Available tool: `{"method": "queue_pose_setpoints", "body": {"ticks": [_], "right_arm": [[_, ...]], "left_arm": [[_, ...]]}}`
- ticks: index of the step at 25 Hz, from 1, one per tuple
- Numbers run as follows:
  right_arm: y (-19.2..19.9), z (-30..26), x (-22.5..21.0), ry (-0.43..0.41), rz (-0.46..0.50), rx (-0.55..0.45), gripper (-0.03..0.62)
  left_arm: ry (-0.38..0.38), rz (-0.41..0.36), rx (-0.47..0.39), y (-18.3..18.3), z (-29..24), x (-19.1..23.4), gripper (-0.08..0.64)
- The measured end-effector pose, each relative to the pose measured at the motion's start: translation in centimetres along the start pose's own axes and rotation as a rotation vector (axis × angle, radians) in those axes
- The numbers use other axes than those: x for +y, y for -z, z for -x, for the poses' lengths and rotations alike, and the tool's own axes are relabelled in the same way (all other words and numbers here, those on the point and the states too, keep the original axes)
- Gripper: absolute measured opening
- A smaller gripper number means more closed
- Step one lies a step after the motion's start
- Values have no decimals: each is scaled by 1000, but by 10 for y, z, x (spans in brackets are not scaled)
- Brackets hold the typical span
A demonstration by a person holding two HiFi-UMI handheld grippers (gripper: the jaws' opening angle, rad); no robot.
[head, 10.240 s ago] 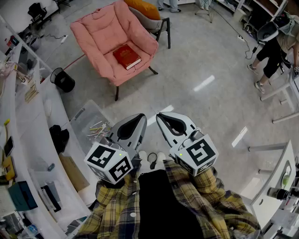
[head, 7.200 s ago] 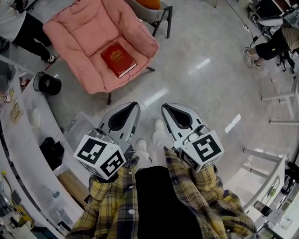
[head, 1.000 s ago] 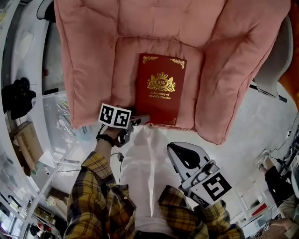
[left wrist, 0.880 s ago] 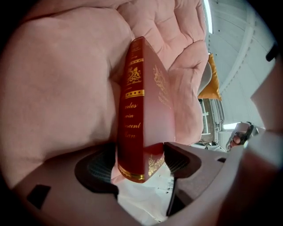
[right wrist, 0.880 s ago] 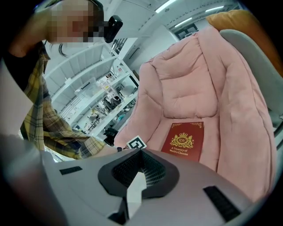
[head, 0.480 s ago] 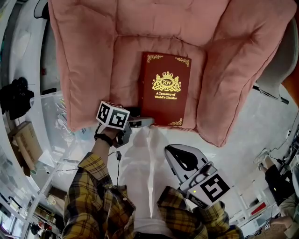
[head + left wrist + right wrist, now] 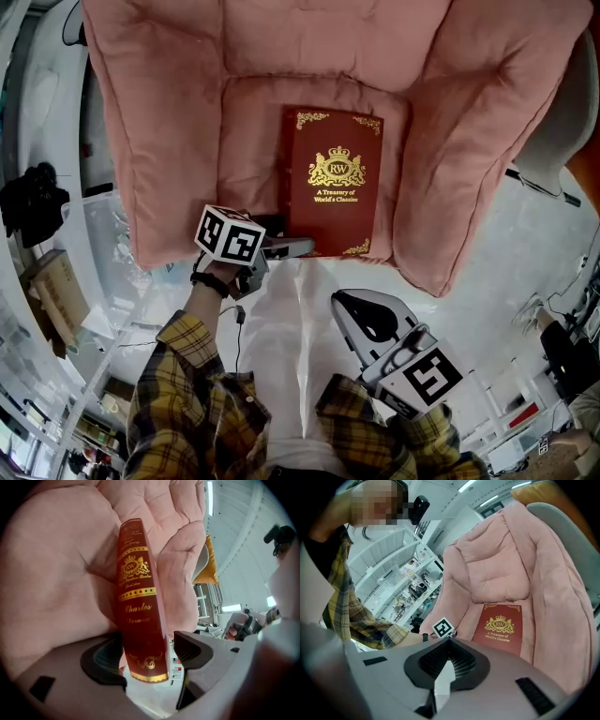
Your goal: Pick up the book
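I'm sliding the left gripper closer than a moment ago, its parted jaws now straddling the spine end of the book on the pink armchair seat, so I judge squeezing comes next, while the right gripper is hanging closed and empty.

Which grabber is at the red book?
The left gripper: its open jaws straddle the near edge of the red book. The right gripper hangs back, shut and empty.

smooth red book with gilt stamping on soft quilted pink cloth chair
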State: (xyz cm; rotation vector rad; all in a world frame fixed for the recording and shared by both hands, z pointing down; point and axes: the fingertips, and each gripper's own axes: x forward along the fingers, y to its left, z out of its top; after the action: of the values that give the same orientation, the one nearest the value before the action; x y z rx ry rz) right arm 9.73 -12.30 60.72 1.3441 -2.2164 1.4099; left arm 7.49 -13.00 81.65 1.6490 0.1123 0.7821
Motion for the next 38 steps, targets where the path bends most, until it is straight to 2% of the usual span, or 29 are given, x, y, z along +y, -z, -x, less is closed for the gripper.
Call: {"method": "queue_pose_setpoints", "body": {"ticks": [3,4,6,9,16,22,25,32,38], "right_arm": [[0,-2,-1,-2,-5,2,17],[1,-3,-1,-2,-5,2,17],[1,-4,-5,-1,-6,1,17],[-2,5,-10,5,-7,-8,17],[-4,6,-8,13,10,-13,17],[-19,42,-6,30,42,-41,17],[-31,55,-8,37,69,-59,17],[-59,88,13,63,113,-93,17],[-88,121,27,79,168,-149,17]], "left_arm": [[15,0,-38,-14,-3,-4,333],[37,-8,-51,-20,-5,-8,293],[56,-38,-44,-29,-15,-19,278],[18,-68,9,-31,-30,-27,278],[-3,-26,-25,-28,-17,-23,252],[-25,12,-58,-22,-21,-52,245],[-16,33,-102,-34,-19,-70,244],[-6,103,-176,-33,10,-116,242],[-22,46,-234,-49,43,-171,242]]}}
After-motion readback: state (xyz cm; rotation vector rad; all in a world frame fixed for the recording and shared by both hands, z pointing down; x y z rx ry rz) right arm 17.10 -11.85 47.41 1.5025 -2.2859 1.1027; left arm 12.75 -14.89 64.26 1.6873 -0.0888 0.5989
